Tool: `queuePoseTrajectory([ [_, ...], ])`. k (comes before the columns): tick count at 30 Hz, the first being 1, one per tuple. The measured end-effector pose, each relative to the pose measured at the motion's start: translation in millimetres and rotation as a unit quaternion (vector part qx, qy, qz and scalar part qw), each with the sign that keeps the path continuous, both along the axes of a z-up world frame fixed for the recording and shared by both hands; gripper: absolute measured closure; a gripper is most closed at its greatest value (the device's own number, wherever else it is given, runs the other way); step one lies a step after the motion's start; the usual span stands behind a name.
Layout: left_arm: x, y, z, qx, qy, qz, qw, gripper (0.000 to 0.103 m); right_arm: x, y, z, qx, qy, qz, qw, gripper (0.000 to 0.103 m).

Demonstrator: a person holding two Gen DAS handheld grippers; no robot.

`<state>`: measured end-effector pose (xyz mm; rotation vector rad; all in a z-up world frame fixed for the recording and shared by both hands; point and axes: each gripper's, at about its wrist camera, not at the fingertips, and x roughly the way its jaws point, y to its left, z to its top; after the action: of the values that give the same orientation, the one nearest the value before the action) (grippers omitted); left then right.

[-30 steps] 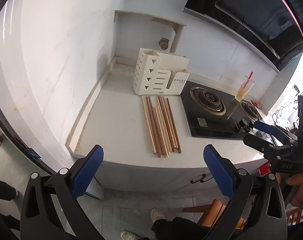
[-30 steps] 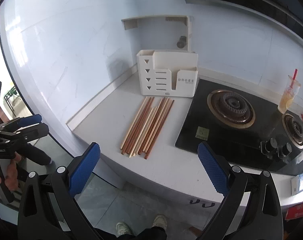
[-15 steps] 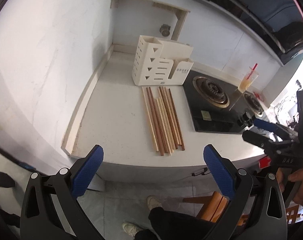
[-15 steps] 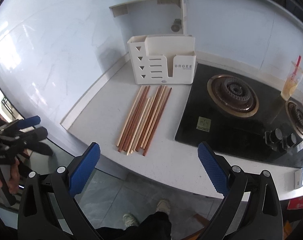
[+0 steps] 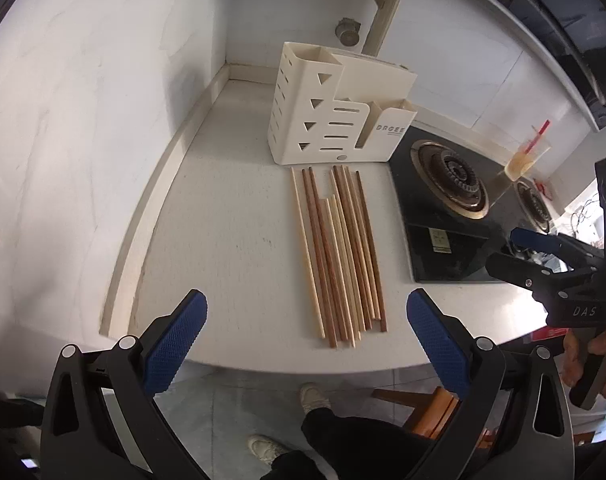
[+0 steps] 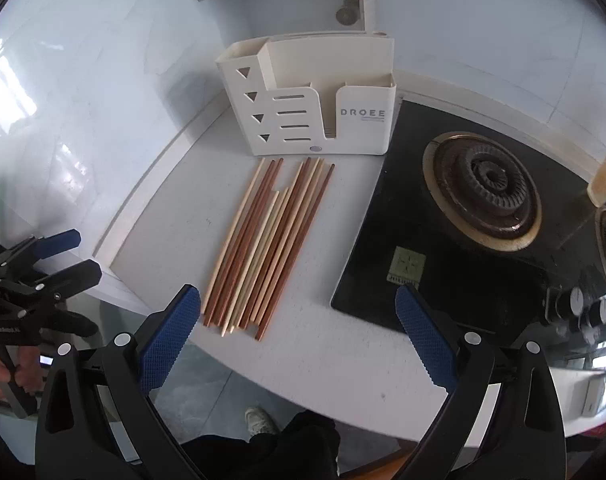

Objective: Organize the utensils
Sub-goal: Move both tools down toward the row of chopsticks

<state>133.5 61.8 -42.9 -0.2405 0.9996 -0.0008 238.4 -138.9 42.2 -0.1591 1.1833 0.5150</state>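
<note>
White stone countertop (image 5: 223, 240) with a raised backsplash lip, set in a corner of pale marbled wall panels (image 5: 83, 100). Boxed recess (image 6: 287, 4) in the back wall holds a round metal fitting (image 5: 347, 33). Black glass gas hob (image 6: 483, 220), two burners, knobs at front edge. Dark range hood (image 5: 563, 12) overhead. Grey tiled floor (image 5: 231, 408). Bright daylight glares off the left wall.
</note>
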Motion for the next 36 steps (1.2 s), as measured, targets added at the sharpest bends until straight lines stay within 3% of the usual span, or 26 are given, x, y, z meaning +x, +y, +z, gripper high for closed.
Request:
queuePoseTrajectory([
  [17, 73.2, 9.5, -33.6, -0.002, 0.100, 0.028, 0.9946, 0.007, 73.7, 15.8, -33.9, -0.022, 0.084, 0.004, 0.996, 0.004],
  [26, 107.7, 14.6, -53.2, 0.003, 0.139, -0.004, 0.9903, 0.009, 90.7, 30.0, -53.9, -0.051, 0.110, -0.011, 0.993, 0.004],
  [36, 127.3, 23.0, -87.1, 0.001, 0.186, -0.039, 0.9818, 0.018, 113.6, 38.7, -82.8, -0.077, 0.158, -0.040, 0.984, 0.007],
])
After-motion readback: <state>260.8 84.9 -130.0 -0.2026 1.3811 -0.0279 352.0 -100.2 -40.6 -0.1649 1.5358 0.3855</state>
